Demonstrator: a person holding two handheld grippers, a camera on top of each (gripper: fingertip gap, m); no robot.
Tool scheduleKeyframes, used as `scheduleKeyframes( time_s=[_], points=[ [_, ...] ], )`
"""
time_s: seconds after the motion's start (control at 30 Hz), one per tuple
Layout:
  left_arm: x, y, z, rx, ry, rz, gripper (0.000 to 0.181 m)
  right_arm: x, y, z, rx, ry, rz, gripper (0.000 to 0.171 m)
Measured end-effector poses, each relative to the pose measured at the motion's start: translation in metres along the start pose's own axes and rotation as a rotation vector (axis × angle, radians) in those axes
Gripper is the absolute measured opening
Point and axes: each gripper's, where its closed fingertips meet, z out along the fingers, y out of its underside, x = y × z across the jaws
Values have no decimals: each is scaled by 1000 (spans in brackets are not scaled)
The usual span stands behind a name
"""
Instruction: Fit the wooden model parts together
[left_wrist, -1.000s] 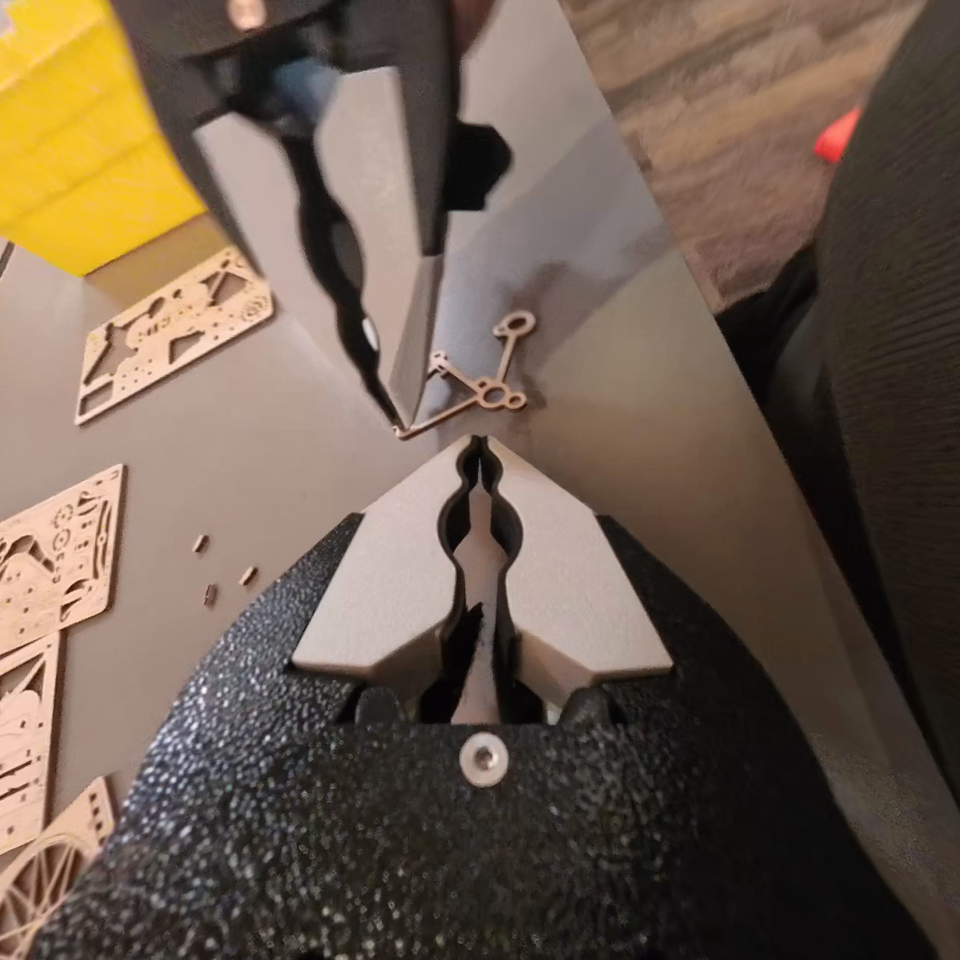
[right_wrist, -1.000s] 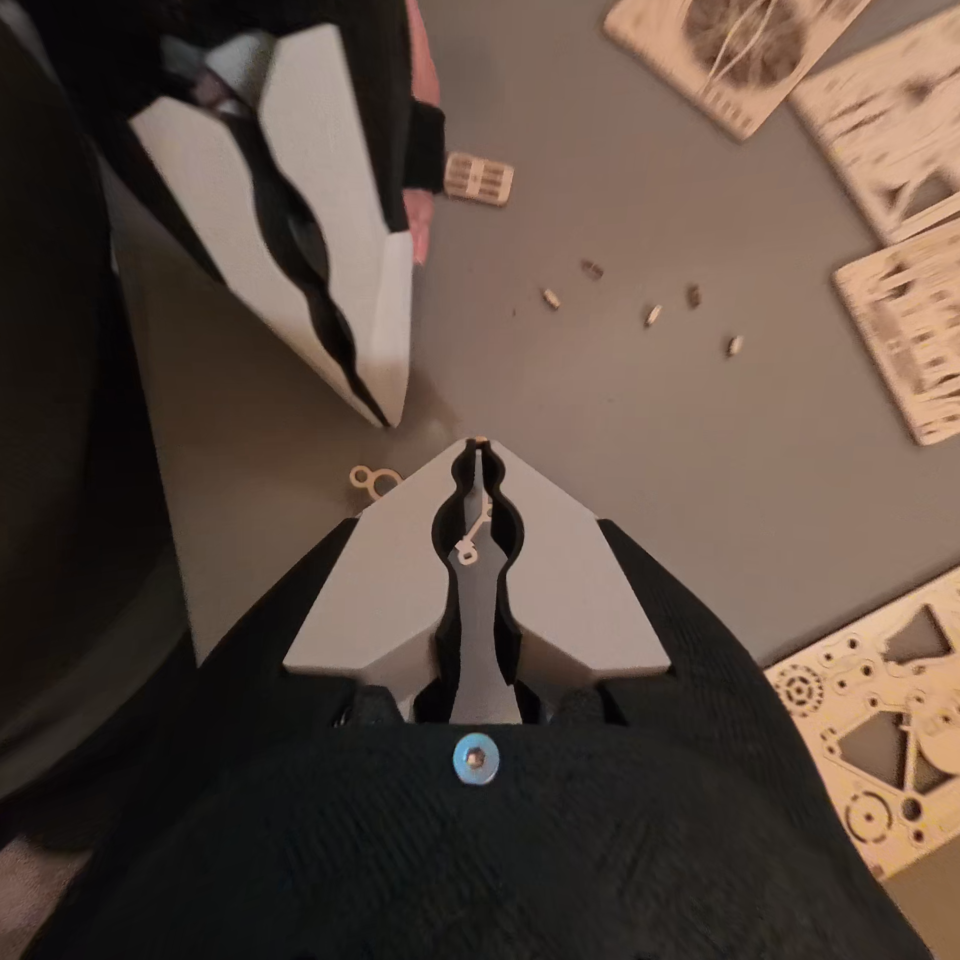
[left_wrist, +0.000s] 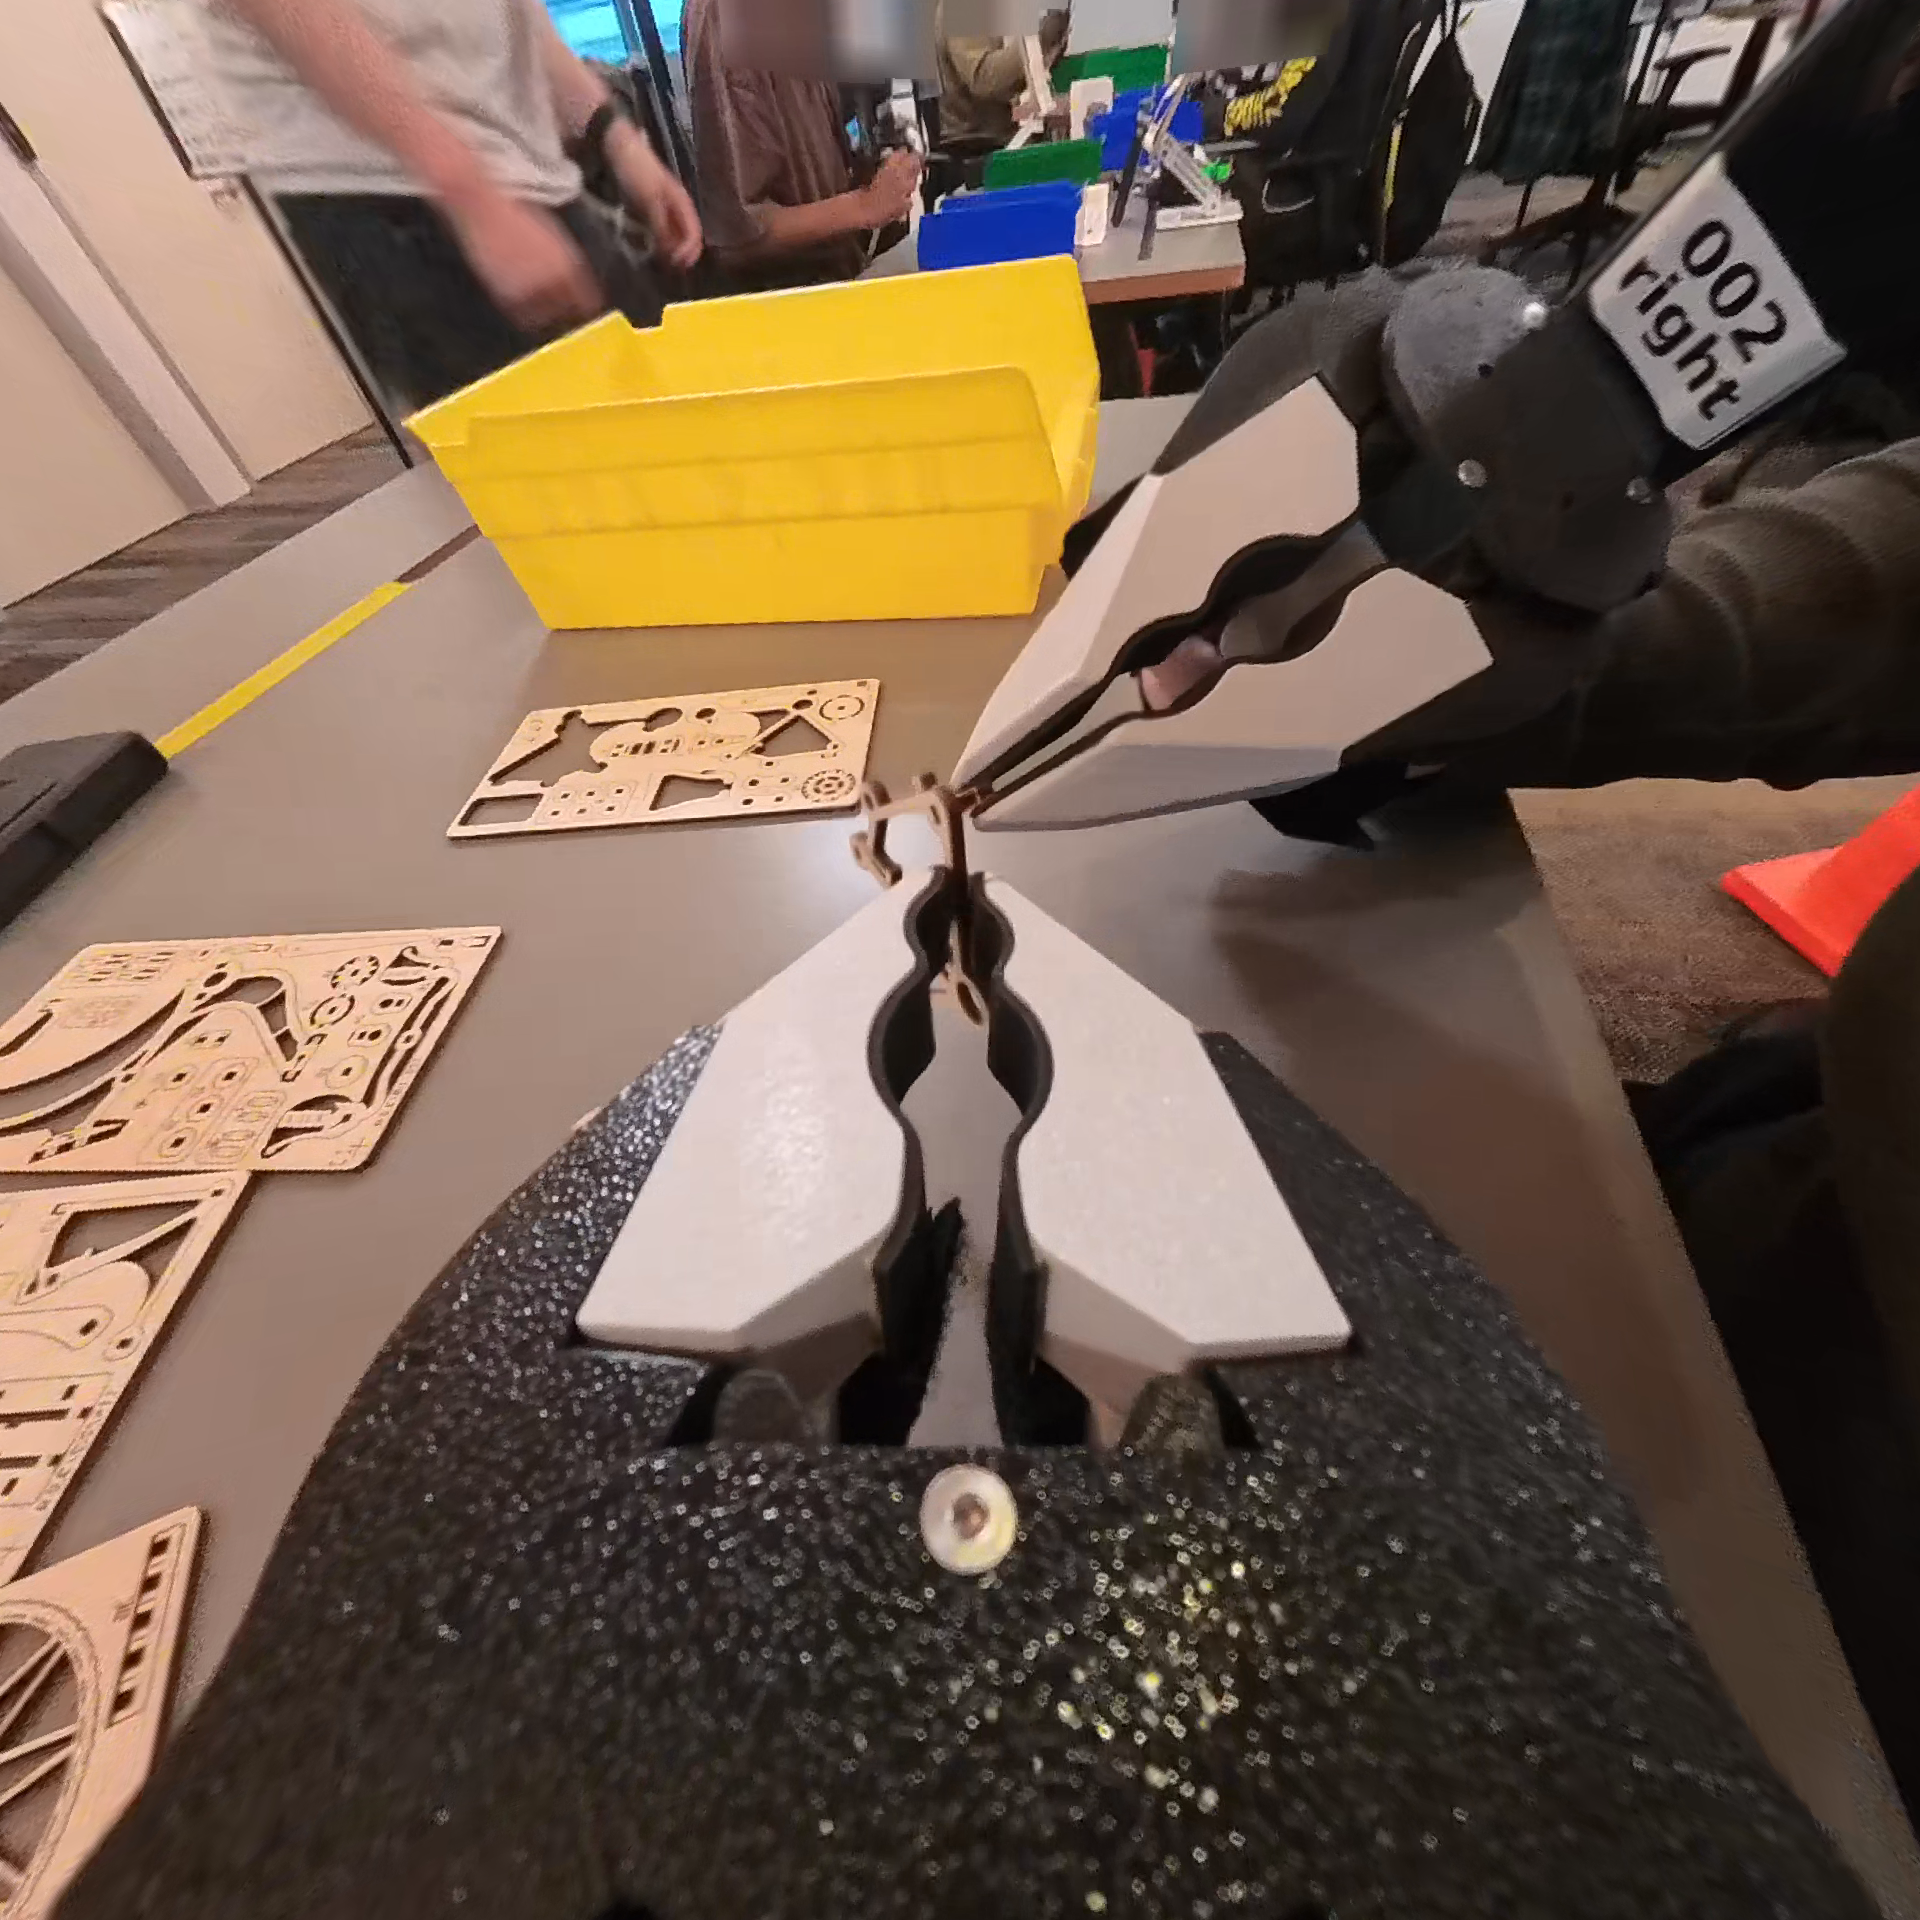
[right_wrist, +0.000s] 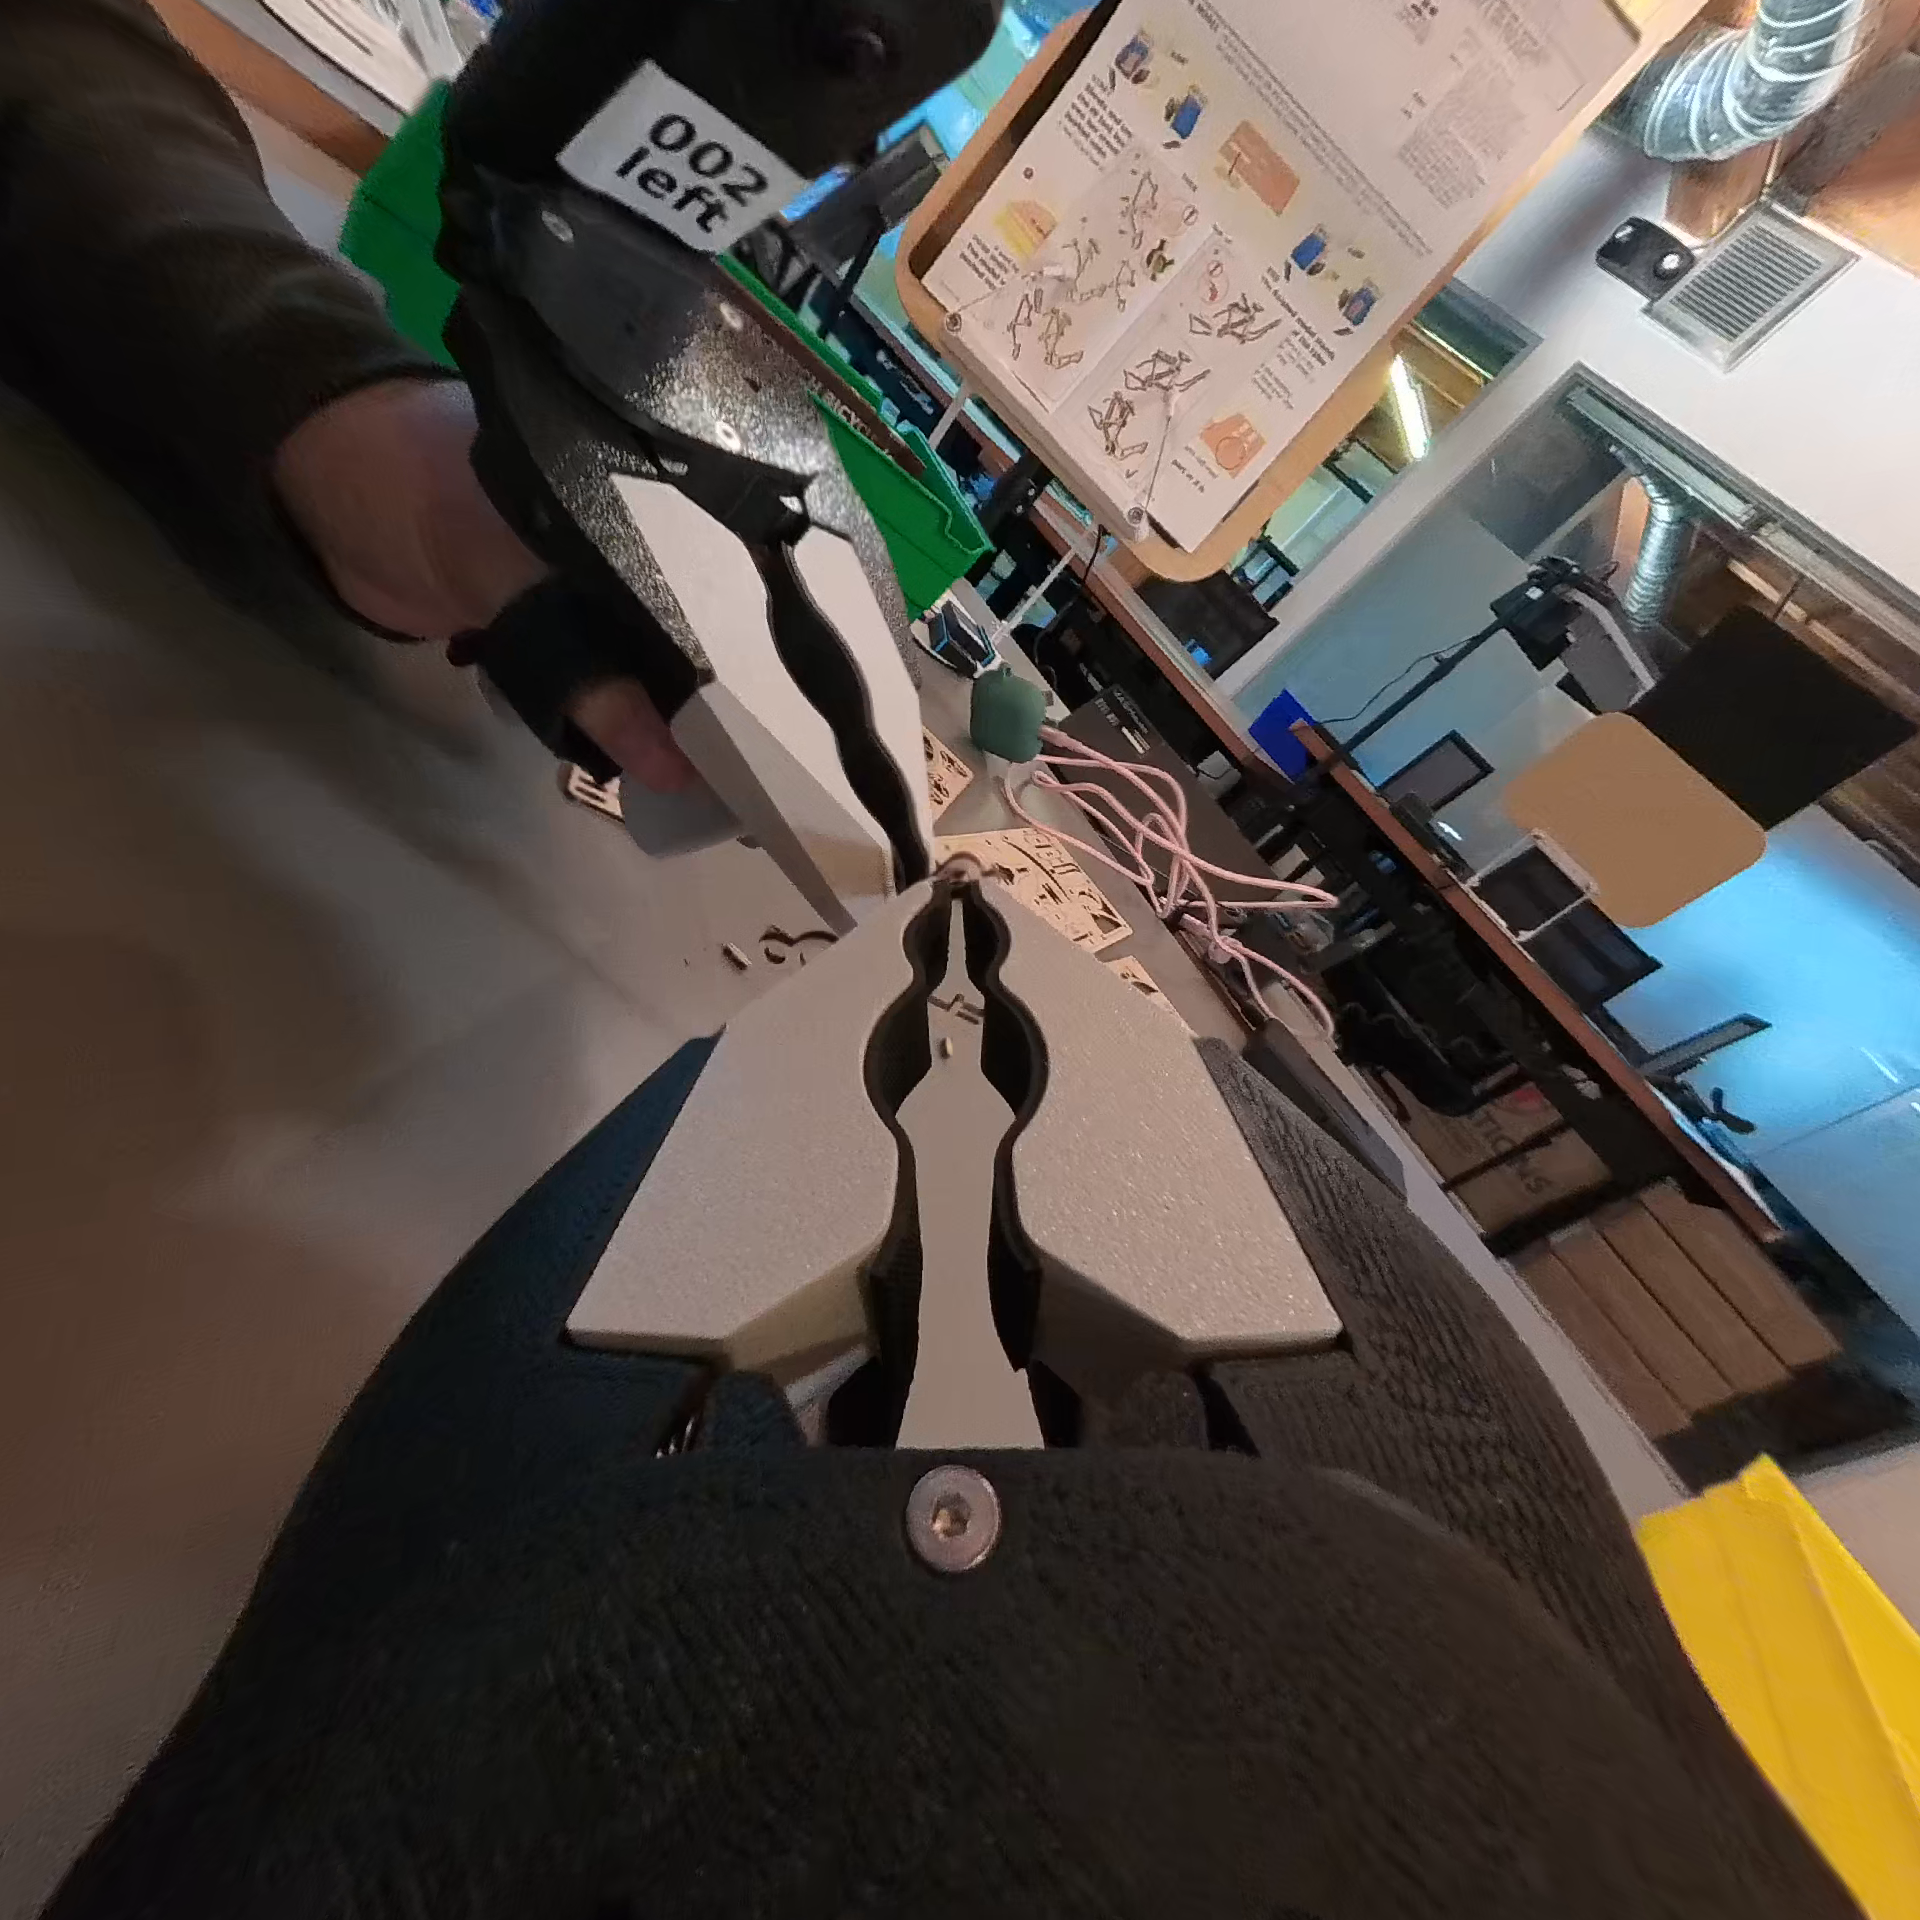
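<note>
Wooden linkage piece (left_wrist: 940, 831) hangs above the grey table (left_wrist: 644, 914), caught between both of your tools. Your left gripper (left_wrist: 958, 883) has its jaws closed on the lower end of the piece, part of which shows in the gap between the fingers. Your right gripper (left_wrist: 971, 802) comes in from the right, its jaws pinched on the upper end. Cut-out wooden sheets (left_wrist: 675, 758) lie flat on the table to the left, and a yellow bin (left_wrist: 769, 468) stands beyond them.
</note>
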Motion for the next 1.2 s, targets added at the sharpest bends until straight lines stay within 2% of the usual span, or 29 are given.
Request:
scheduleKeyframes(
  time_s=[0.23, 0.57, 0.7, 0.93, 1.13, 1.2],
  points=[
    [-4, 15, 3, -111, 30, -10, 0, -5, 14, 6, -61, 9, -89, 1],
    [4, 21, 0, -179, 233, -139, 0, -10, 17, 7, -42, -55, -129, 1],
    [4, 22, -1, -203, 256, -142, 1, -11, 17, 8, -43, -58, -186, 1],
    [0, 23, -2, -237, 214, -81, 1, -10, 17, 12, -39, -116, 68, 1],
    [-2, 24, -3, -256, 198, -63, 1, -10, 18, 13, -98, -46, -258, 0],
    [-4, 25, -3, -264, 189, -54, 1, -10, 18, 15, -105, -50, -219, 0]
  ],
)
